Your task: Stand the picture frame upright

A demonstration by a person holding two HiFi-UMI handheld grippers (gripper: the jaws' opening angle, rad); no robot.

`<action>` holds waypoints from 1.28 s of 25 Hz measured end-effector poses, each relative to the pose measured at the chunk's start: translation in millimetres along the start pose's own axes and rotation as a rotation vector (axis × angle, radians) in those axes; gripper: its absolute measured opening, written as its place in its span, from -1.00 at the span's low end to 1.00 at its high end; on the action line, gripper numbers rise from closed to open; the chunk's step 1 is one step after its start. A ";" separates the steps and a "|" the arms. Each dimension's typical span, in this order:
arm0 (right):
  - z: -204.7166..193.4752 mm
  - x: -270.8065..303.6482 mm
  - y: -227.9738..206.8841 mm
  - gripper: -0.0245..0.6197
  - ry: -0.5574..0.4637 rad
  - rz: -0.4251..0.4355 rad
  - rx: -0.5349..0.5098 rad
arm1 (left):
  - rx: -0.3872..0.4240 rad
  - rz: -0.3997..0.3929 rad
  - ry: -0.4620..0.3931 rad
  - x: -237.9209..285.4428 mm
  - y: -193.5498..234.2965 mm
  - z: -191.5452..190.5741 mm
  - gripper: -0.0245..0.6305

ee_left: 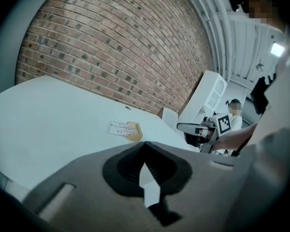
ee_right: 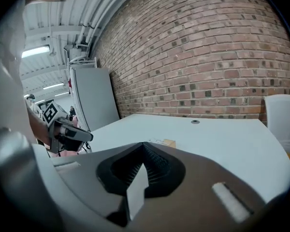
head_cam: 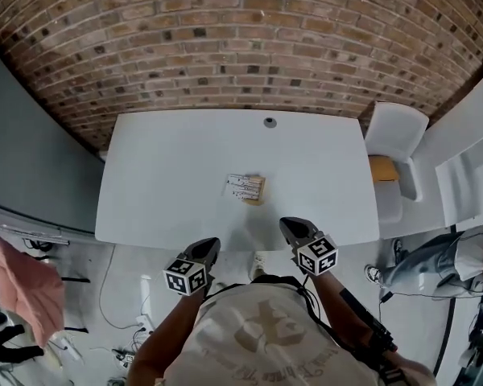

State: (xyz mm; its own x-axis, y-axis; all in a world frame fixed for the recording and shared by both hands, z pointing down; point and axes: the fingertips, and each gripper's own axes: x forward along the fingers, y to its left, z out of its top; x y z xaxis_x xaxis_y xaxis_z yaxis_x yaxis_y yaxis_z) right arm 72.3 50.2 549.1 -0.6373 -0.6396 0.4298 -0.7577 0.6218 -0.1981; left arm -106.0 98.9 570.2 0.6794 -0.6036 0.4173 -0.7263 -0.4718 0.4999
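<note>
Closest to the lens is a person's pale printed shirt [head_cam: 258, 336], with a gripper held out from each hand over the near edge of a white desk [head_cam: 161, 175]. The left gripper [head_cam: 212, 244] has its fingers [ee_left: 122, 170] pressed together on nothing. The right gripper [head_cam: 288, 225] likewise shows its fingers [ee_right: 157, 170] closed and empty. Both point toward the middle of the desk and sit well apart from the picture frame [head_cam: 245, 187].

The frame lies flat on the desk top, near the centre and slightly nearer the person than the wall. Its long axis runs left to right in the head view, roughly parallel to the brick wall [head_cam: 241, 39] and a little askew. The left part of its face is white with small print, and the right end is tan. From the left gripper view the frame [ee_left: 124, 129] lies ahead and slightly left of the fingers. From the right gripper view it [ee_right: 163, 142] shows just above the fingertips. Bare white desk lies between both grippers and the frame.

A small round grommet [head_cam: 270, 122] sits near the desk's far edge. A white chair [head_cam: 394, 135] stands off the right end, with a yellow-orange item [head_cam: 382, 169] just beside it. A second person's legs [head_cam: 427, 260] show at the right, a pink cloth [head_cam: 24, 284] hangs at the left, and cables [head_cam: 121, 328] trail on the floor.
</note>
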 end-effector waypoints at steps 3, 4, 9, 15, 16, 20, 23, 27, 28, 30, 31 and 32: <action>8.9 13.7 -21.1 -0.90 0.002 0.031 0.002 | -0.007 0.015 0.009 22.5 -0.9 10.2 -0.92; 12.0 18.3 -26.9 -0.90 0.002 0.042 0.002 | -0.011 0.020 0.014 29.1 -0.7 12.7 -0.92; 22.9 37.2 -55.4 -0.90 0.021 0.106 -0.022 | -0.022 0.060 0.023 62.2 -2.1 28.7 -0.92; 28.7 56.1 -88.9 -0.90 0.064 0.181 -0.064 | -0.041 0.117 0.017 90.4 -2.9 37.9 -0.92; 30.3 59.3 -92.3 -0.90 0.068 0.196 -0.065 | -0.047 0.131 0.018 93.3 -2.3 38.1 -0.92; 36.5 72.9 -102.8 -0.90 0.082 0.244 -0.071 | -0.057 0.186 0.020 102.2 0.1 40.9 -0.92; 40.8 83.2 -108.1 -0.90 0.088 0.262 -0.067 | -0.071 0.213 0.021 104.1 3.9 41.7 -0.92; 43.1 97.3 -111.2 -0.90 0.112 0.292 -0.083 | -0.109 0.230 0.040 107.1 7.4 37.1 -0.92; 42.9 100.9 -112.2 -0.90 0.122 0.297 -0.089 | -0.118 0.241 0.045 107.9 9.3 35.9 -0.92; 41.7 108.0 -113.6 -0.90 0.146 0.307 -0.098 | -0.138 0.265 0.055 109.6 14.7 32.9 -0.92; 41.0 111.6 -113.8 -0.90 0.158 0.312 -0.104 | -0.148 0.272 0.060 111.1 17.1 31.1 -0.92; 40.0 115.4 -113.7 -0.90 0.170 0.319 -0.111 | -0.161 0.275 0.065 113.1 18.8 29.1 -0.91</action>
State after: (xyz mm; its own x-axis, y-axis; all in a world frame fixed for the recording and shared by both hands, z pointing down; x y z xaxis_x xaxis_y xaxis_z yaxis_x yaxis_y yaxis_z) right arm 79.3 -112.4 586.0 -0.7993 -0.3277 0.5038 -0.4991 0.8288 -0.2528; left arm -45.8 3.1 604.7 0.4693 -0.6498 0.5979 -0.8610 -0.1864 0.4732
